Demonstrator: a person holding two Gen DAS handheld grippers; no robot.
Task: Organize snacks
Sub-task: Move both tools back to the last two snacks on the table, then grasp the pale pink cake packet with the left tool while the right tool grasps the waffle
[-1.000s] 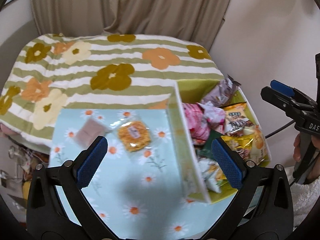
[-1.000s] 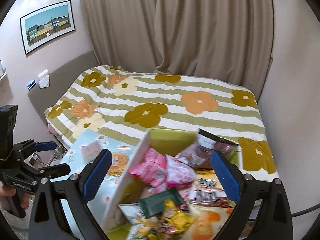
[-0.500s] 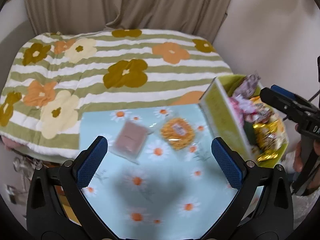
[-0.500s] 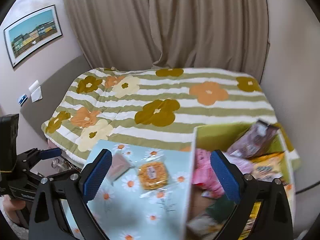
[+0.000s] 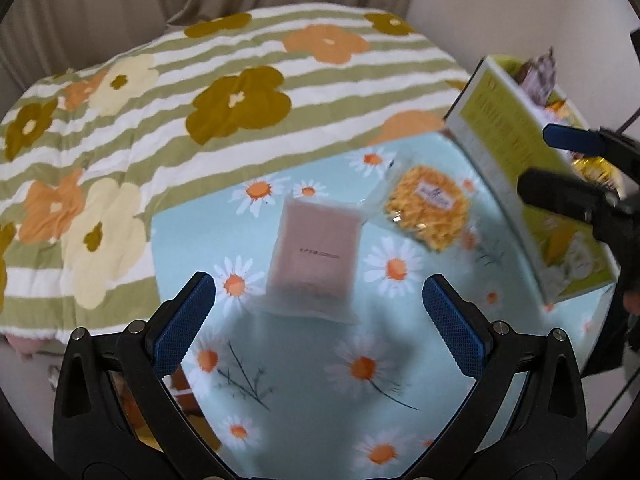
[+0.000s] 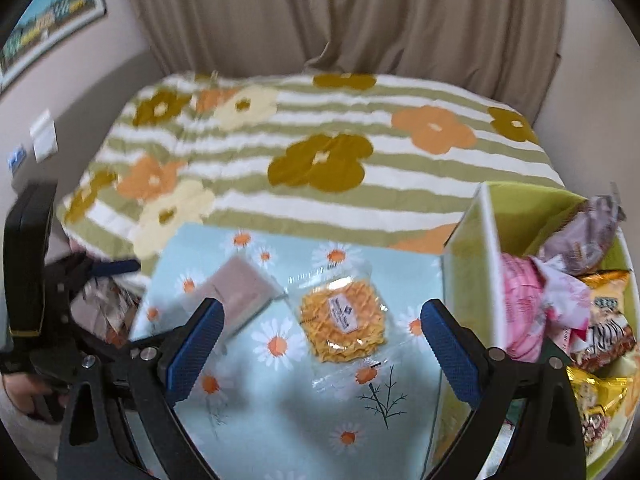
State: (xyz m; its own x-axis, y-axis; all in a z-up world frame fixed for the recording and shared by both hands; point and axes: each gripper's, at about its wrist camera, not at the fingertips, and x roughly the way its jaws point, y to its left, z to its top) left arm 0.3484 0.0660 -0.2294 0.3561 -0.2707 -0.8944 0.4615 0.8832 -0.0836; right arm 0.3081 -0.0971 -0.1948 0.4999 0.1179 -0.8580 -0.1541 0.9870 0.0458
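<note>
Pink snack packet beneath left tool — wide open, right tool likewise — both empty

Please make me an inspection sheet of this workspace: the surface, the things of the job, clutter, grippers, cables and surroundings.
Surface: daisy cloth, light blue, flat.
Job's things: pink packet and yellow snack lie side by side on the cloth, apart; green box at the right holds many snack bags.
Clutter: nothing seen on the cloth.
Grippers: left gripper open, empty, above the pink packet; right gripper open, empty, above the yellow snack.
Cables: thin dark cable, right edge of the left view.
Surroundings: bed with flowered striped cover, curtain, framed picture.
</note>
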